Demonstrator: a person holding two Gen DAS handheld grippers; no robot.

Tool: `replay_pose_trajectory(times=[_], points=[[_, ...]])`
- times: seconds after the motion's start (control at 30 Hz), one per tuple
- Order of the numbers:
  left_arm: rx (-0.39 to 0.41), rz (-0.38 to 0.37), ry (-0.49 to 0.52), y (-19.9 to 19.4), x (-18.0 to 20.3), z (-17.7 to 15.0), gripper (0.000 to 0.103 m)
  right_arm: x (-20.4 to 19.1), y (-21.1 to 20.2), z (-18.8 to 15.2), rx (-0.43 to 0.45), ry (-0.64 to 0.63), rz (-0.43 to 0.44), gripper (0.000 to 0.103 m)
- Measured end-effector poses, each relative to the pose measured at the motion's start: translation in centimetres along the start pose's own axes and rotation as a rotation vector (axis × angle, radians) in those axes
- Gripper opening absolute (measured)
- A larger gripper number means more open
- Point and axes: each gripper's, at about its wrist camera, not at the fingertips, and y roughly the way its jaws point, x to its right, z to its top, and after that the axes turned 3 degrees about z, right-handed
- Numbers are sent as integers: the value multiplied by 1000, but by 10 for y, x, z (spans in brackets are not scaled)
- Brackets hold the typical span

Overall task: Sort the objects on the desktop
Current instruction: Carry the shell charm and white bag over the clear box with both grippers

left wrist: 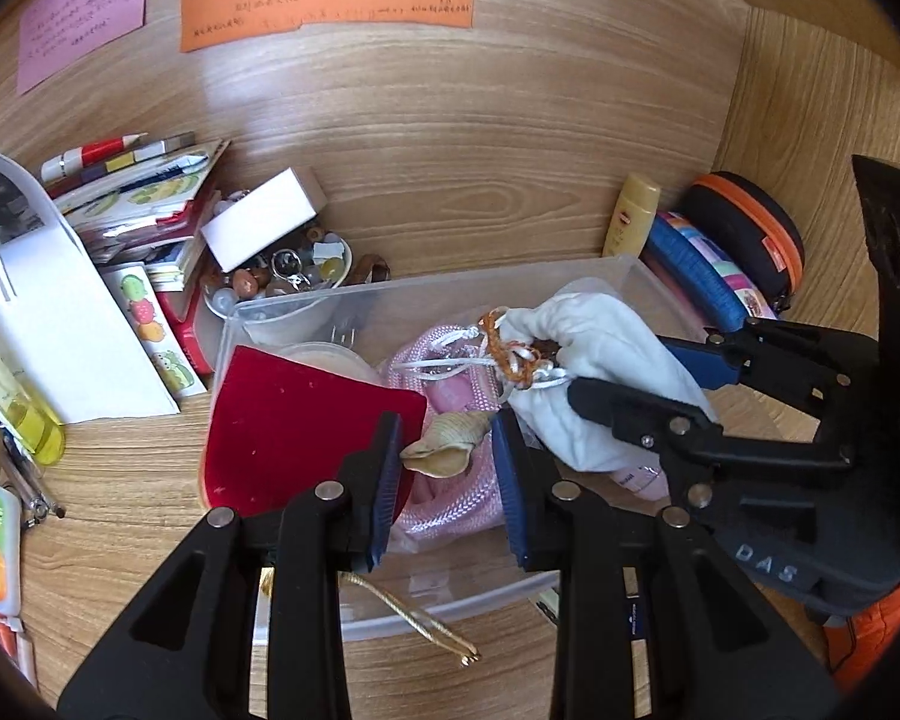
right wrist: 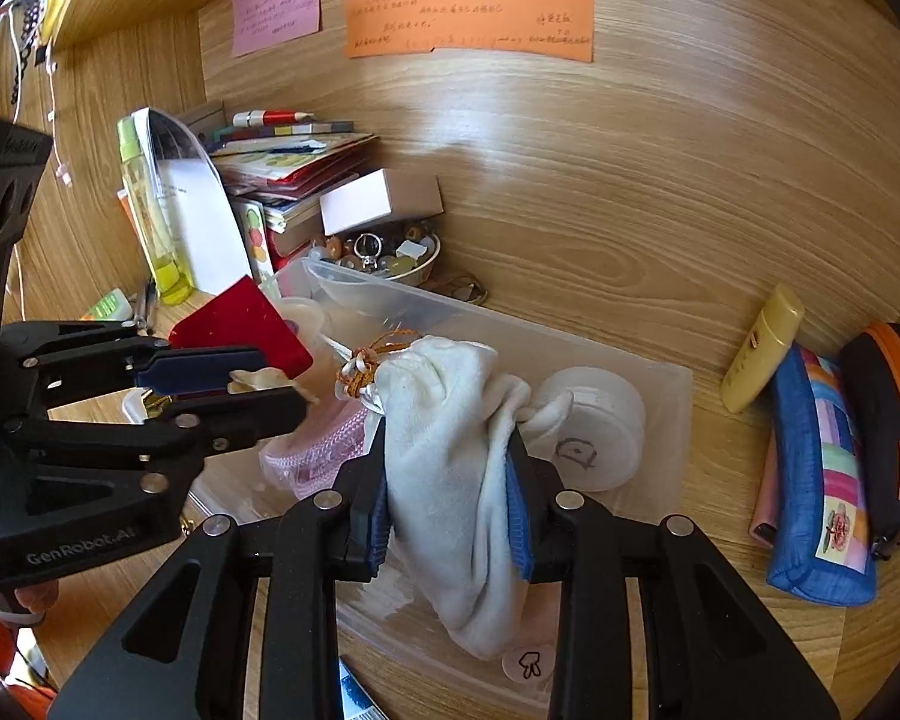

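My right gripper [right wrist: 450, 486] is clamped on a soft white cloth drawstring pouch [right wrist: 450, 420], its blue pads pressing both sides; the pouch hangs over a clear plastic storage bin [right wrist: 660, 384]. My left gripper [left wrist: 447, 456] pinches a small beige spiral seashell [left wrist: 444, 450] between its blue pads, above the same bin. Inside the bin lie a pink mesh pouch [left wrist: 444, 516], a red velvet flat case [left wrist: 294, 426] leaning at the left end, and a white round lidded tub [right wrist: 594, 420] on the right. Just behind the bin sits a shallow bowl of beads and trinkets [left wrist: 282, 282].
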Motion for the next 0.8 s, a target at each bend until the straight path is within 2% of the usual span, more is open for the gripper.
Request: replay_pose_trajectory(times=[0.3,0.5,0.67,0.8], points=[[-22,-8,-16,13,1,1,30,2,7,-4,8,1,4,31],[-28,-13,-22,14,0,0,30,4,9,-4,13,14,5,37],[-36,-16,-31,12,-1,-3,32,5,8,-6,7,19,1,46],[-50,-14,-46,12,-2,-3,35,4,7,-6,1,14,0,47]])
